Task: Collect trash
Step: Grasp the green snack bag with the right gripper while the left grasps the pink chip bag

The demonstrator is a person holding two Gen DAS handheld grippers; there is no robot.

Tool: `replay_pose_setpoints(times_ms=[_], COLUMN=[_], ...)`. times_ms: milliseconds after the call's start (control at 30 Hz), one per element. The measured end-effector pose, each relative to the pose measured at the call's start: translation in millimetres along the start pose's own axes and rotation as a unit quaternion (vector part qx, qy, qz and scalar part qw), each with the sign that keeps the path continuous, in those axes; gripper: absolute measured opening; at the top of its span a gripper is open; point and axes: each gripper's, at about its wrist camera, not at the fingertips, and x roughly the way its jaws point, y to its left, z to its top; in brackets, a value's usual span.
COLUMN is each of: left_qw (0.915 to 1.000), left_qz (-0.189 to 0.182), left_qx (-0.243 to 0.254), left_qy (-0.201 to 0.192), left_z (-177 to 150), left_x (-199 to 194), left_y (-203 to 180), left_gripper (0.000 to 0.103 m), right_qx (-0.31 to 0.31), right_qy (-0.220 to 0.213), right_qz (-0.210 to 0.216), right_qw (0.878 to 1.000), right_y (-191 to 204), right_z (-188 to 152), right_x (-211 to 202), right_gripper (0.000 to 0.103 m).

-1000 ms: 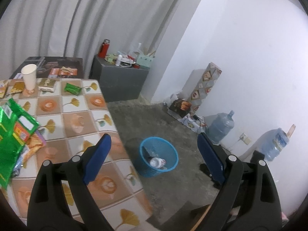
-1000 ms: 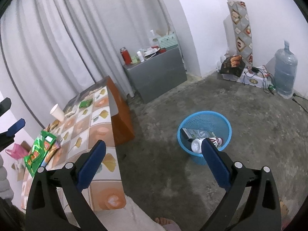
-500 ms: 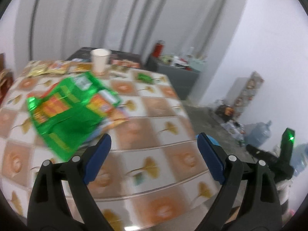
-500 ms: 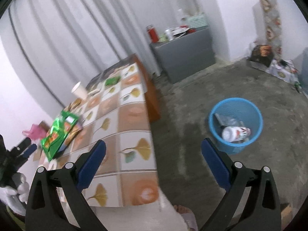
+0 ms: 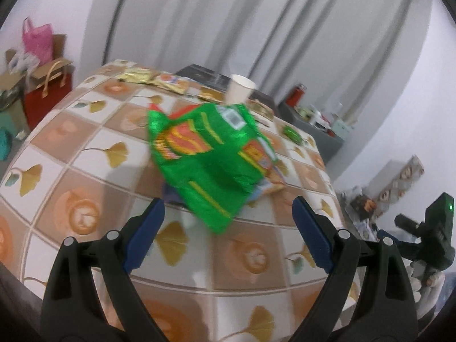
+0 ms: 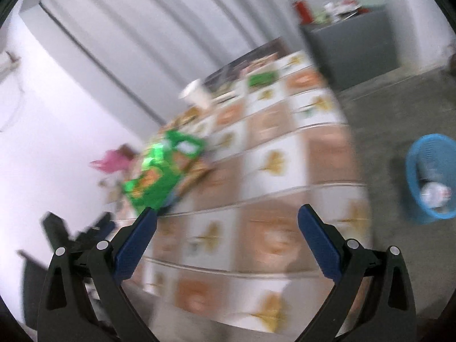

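- Gaping wide on the left gripper (image 5: 228, 216), blue pads (image 5: 144, 236) far apart and holding nothing.
- Hovering above the near part of the table (image 5: 85, 171), over its cloth of brown and white squares with gold leaves.
- Lying just beyond and between those pads: a big green snack bag (image 5: 211, 156), crumpled, resting on the cloth on top of other flat wrappers poking out at its right edge.
- Standing farther back, behind the bag: a white paper cup (image 5: 239, 91), upright.
- Lying along the far edge: gold wrappers (image 5: 154, 81); off to the right, a small green packet (image 5: 292, 134).
- Showing at the right border: the other gripper's dark body, with a green light on it.
- Gaping equally wide on the right gripper (image 6: 228, 233), gripping nothing, pads over the near end of the table (image 6: 270, 188).
- Blurring heavily in the right wrist view, so fine detail cannot be told.
- Lying near the left pad's tip: the same green snack bag (image 6: 162, 173), up on the cloth.
- Standing on the concrete floor at far right, well apart from the table: a blue mesh basket (image 6: 413, 176), with a plastic bottle (image 6: 436, 192) and other trash inside.
- Sitting against the far wall: a grey cabinet (image 6: 356, 45) with a red flask (image 6: 302, 10) and clutter on top.
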Motion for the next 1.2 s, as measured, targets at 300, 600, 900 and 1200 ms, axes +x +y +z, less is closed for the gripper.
replay_pose_setpoints(times_ms=[300, 600, 900, 1200], left_qw=[0.9987, 0.9982, 0.9973, 0.9974], left_qz=[0.01, 0.001, -0.006, 0.002], left_qx=[-0.048, -0.058, -0.073, -0.071], left_qy=[-0.012, -0.015, -0.005, -0.011], left_z=[0, 3, -2, -2], left_x=[0, 3, 12, 3], left_y=[42, 60, 70, 73], left_gripper=[0.087, 0.087, 0.087, 0.087], right_qx=[0.041, 0.142, 0.165, 0.192], right_qy=[0.077, 0.126, 0.149, 0.152], right_qz=[0.09, 0.081, 0.061, 0.118], right_qw=[0.992, 0.978, 0.973, 0.962], right_y=[50, 30, 23, 11], right_z=[38, 52, 54, 53], right_x=[135, 214, 232, 226], right_gripper=[0.078, 0.065, 0.038, 0.008])
